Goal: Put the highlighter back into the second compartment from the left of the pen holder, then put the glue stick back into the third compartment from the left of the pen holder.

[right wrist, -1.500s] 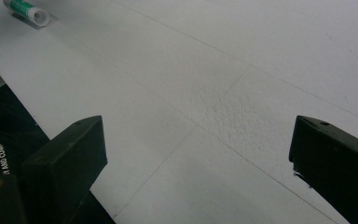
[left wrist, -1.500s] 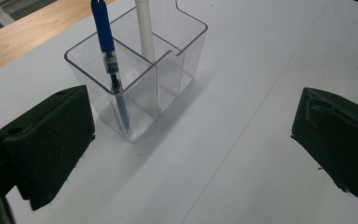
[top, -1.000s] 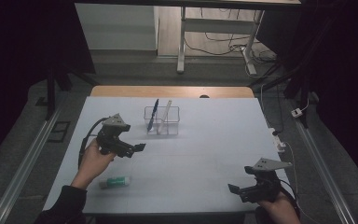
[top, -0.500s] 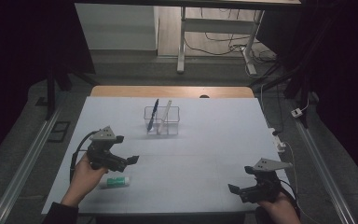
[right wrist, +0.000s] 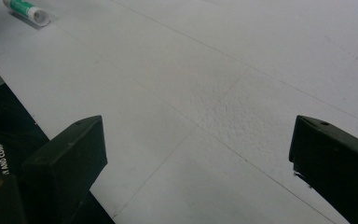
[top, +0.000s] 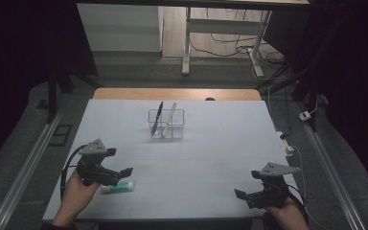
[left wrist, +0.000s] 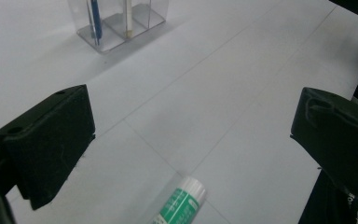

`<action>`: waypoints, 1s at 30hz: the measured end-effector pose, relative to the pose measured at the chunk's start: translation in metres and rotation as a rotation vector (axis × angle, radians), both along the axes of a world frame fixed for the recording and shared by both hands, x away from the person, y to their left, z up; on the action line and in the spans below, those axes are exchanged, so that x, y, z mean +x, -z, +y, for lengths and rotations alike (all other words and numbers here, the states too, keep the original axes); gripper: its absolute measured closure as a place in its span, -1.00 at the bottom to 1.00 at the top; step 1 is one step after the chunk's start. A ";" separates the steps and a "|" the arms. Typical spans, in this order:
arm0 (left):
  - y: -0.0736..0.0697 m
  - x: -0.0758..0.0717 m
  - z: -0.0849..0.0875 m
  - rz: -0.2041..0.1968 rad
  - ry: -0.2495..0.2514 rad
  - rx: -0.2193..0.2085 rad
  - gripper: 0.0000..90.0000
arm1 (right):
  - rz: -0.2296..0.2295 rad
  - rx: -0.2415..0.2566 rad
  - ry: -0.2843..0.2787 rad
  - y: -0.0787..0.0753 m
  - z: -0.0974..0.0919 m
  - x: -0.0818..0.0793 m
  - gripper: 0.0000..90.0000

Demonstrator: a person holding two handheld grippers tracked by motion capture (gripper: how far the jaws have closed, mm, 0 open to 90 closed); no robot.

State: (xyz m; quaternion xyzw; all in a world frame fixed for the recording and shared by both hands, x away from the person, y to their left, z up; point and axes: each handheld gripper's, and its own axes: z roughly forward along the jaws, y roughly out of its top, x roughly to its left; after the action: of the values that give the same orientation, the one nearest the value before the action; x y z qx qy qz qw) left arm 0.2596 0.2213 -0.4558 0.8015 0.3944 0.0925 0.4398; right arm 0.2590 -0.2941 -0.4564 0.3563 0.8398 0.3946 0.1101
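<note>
Organizer [top: 166,125]: pen and white stick already in, I judge
Glue stick [top: 117,187]: lying well short of organizer; unpicked
Left gripper [top: 122,173]: spread above it; right gripper [top: 243,192]: spread, empty

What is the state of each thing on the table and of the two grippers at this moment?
Left gripper: open, above the glue stick, not touching it.
Right gripper: open, holds nothing, over bare table.
Glue stick: lying flat on the table, cap on.
Clear organizer: upright, compartments open at the top.
Blue pen: standing tilted in the organizer.
White pen: standing tilted in the organizer, beside the blue pen.
</note>
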 end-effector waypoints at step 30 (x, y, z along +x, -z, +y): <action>0.017 -0.033 0.039 0.090 -0.107 0.139 -0.14 | 0.002 0.000 -0.004 0.000 0.001 0.000 -0.92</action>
State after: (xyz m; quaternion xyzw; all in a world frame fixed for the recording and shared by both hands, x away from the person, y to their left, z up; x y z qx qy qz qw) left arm 0.2270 0.2605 -0.4725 0.8111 0.4488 0.1069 0.3596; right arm 0.2590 -0.2936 -0.4564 0.3551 0.8406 0.3944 0.1083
